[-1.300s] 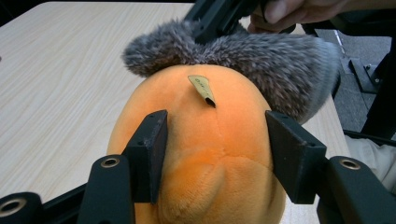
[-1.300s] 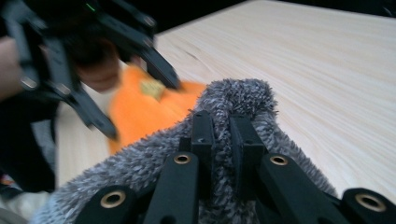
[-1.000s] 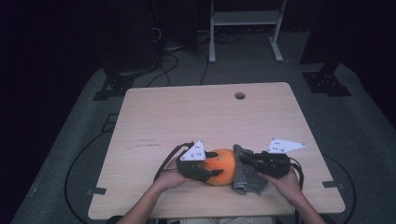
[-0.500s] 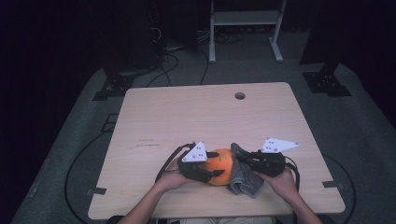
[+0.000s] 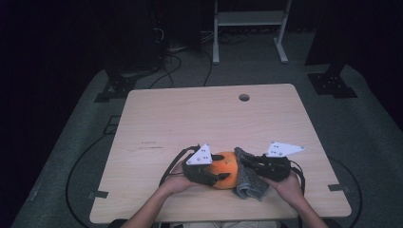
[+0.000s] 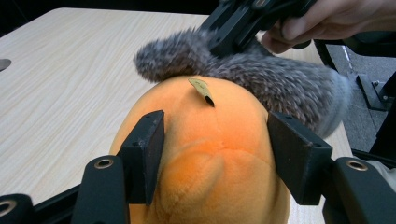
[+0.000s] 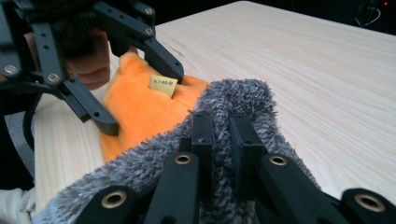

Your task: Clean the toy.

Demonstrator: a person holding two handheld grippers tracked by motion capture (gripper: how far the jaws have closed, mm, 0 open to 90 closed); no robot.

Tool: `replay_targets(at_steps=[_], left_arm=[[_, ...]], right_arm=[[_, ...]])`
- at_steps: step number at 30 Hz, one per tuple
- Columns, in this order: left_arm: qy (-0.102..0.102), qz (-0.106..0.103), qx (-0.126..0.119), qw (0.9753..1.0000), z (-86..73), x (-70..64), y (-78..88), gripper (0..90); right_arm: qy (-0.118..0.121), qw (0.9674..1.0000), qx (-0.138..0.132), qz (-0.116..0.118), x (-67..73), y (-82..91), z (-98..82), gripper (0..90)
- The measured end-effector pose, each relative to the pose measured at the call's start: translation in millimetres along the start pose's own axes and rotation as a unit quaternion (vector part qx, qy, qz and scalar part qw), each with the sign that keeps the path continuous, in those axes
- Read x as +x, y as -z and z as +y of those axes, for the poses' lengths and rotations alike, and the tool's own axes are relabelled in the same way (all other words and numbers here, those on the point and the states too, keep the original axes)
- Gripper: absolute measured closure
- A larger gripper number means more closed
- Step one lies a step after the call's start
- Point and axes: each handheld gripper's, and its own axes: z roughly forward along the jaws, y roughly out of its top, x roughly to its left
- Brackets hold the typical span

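While the left gripper (image 6: 212, 154) has its jaws clamped on the sides of one round orange plush toy (image 6: 210, 154), the right gripper (image 7: 222, 140) has its jaws pinched narrow on one grey fuzzy cloth (image 7: 243, 102) draped against the toy, near the front edge of the pale wooden surface (image 5: 199, 118). Dark room, grey floor, cables, one white frame behind.

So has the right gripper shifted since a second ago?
Yes, slightly: the right gripper, shut on the grey fuzzy cloth, has edged left toward the orange plush, away from the table's right edge.
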Motion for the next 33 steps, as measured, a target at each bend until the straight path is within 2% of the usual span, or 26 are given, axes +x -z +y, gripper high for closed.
replay_targets(at_steps=[2,3,4,6,7,9,11,14,15,18,19,22,23,26,28,30,33], left_arm=[[0.003,0.001,-0.001,1.0,-0.1,0.2,-0.3,38.5],[0.004,0.001,-0.003,1.0,-0.1,0.1,-1.0,38.5],[0.003,0.0,-0.003,1.0,0.4,0.0,-1.8,38.5],[-0.001,-0.001,0.0,1.0,1.3,-0.4,-2.0,37.7],[0.001,-0.003,0.002,1.0,1.8,-0.5,-1.6,35.6],[0.015,-0.028,0.008,0.9995,2.9,1.9,1.0,26.2],[0.015,-0.03,0.001,0.9994,3.0,3.5,4.8,16.3],[0.023,-0.042,0.001,0.9988,-0.8,8.0,6.2,13.8],[0.027,-0.049,-0.001,0.9984,-3.3,9.1,4.8,13.8],[0.01,-0.045,0.004,0.9989,-6.3,9.4,1.6,13.9],[0.004,-0.052,0.003,0.9986,-8.8,10.9,1.4,13.4],[0.009,-0.049,-0.003,0.9988,-9.3,13.0,3.6,13.2],[0.017,-0.038,0.002,0.9991,-9.9,15.6,4.2,8.3],[0.026,-0.04,0.004,0.9989,-12.7,17.5,2.2,8.3],[0.022,-0.04,0.009,0.9989,-13.7,16.3,-1.5,8.4],[0.008,-0.033,0.014,0.9993,-13.6,14.0,-4.8,8.5],[0.014,-0.028,0.013,0.9994,-15.5,16.4,-5.2,10.2]], right_arm=[[0.004,0.9999,-0.012,0.007,3.9,2.0,4.3,81.5],[0.007,0.9994,-0.026,0.023,9.2,1.2,11.2,81.4],[0.007,0.9994,-0.026,0.023,9.2,1.2,11.2,81.4],[0.022,0.9989,-0.026,0.031,15.2,-3.4,17.9,81.3],[0.03,0.9989,-0.019,0.031,17.2,-7.0,19.4,81.4],[0.039,0.9988,-0.007,0.031,17.8,-13.1,17.4,81.4],[0.039,0.9988,-0.003,0.03,17.6,-14.1,12.7,81.4],[0.043,0.9988,-0.002,0.021,17.4,-12.4,11.0,81.4],[0.04,0.999,-0.002,0.021,16.4,-11.3,10.1,81.4],[0.033,0.9992,-0.001,0.023,13.0,-9.8,7.0,81.4],[0.032,0.9993,0.002,0.019,11.1,-8.5,5.2,81.5],[0.028,0.9995,0.004,0.015,8.3,-6.7,2.1,81.5],[0.023,0.9996,0.003,0.014,5.9,-4.6,-0.7,81.6],[0.018,0.9997,0.002,0.014,3.1,-2.7,-2.7,81.6],[0.01,0.9999,0.001,0.013,0.8,-1.0,-4.6,81.6],[0.009,0.9999,0.001,0.01,-0.5,-0.2,-5.9,81.5],[0.002,1.0,0.002,0.005,-4.2,1.1,-8.3,81.5]])
